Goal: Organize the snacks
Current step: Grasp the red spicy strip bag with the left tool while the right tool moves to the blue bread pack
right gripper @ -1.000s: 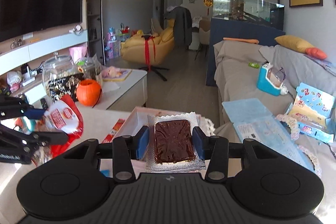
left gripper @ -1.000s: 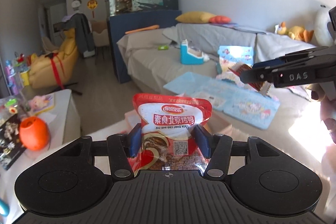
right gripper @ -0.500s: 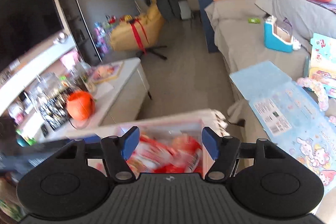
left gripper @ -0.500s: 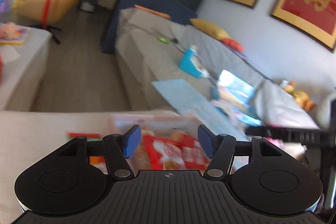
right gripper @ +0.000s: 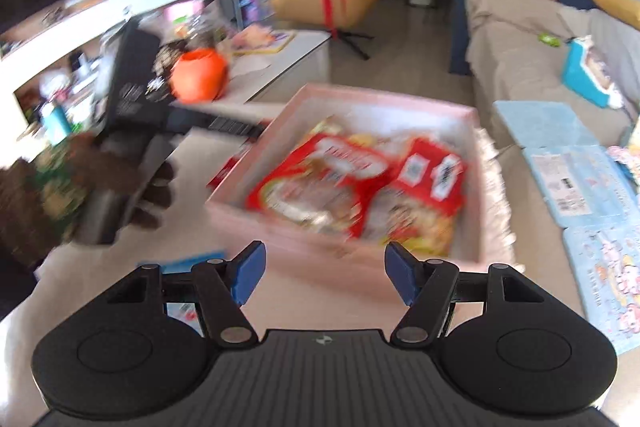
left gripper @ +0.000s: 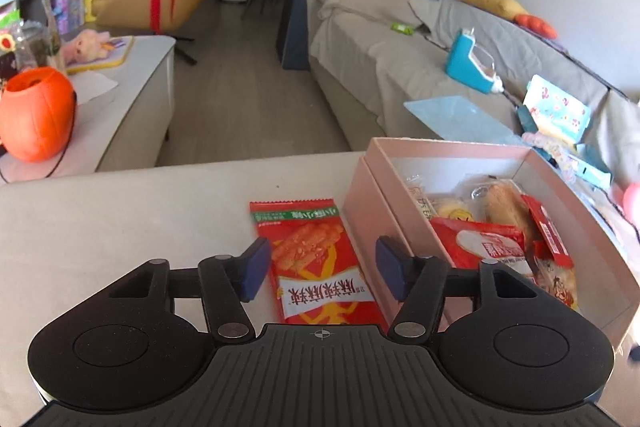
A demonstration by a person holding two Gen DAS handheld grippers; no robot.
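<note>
A pink open box point(left gripper: 448, 151) sits on the white table and holds several snack packets point(left gripper: 488, 247). It also shows, blurred, in the right wrist view point(right gripper: 384, 99), with red packets point(right gripper: 320, 179) inside. A red snack packet point(left gripper: 316, 259) lies flat on the table just left of the box. My left gripper point(left gripper: 320, 267) is open and empty, hovering over that packet. My right gripper point(right gripper: 324, 273) is open and empty in front of the box's near wall. The left gripper's body and the gloved hand point(right gripper: 132, 155) show at the left of the right wrist view.
An orange pumpkin-shaped bucket point(left gripper: 36, 115) stands on the low cabinet at the left. A blue packet point(right gripper: 188, 263) lies on the table under my right gripper. A grey sofa point(left gripper: 400, 59) with a blue toy and booklets runs along the right.
Both grippers have opened and let go of their packets, which now lie in the box. My left gripper has moved left over the red packet on the table. The right view has tilted down towards the box.
</note>
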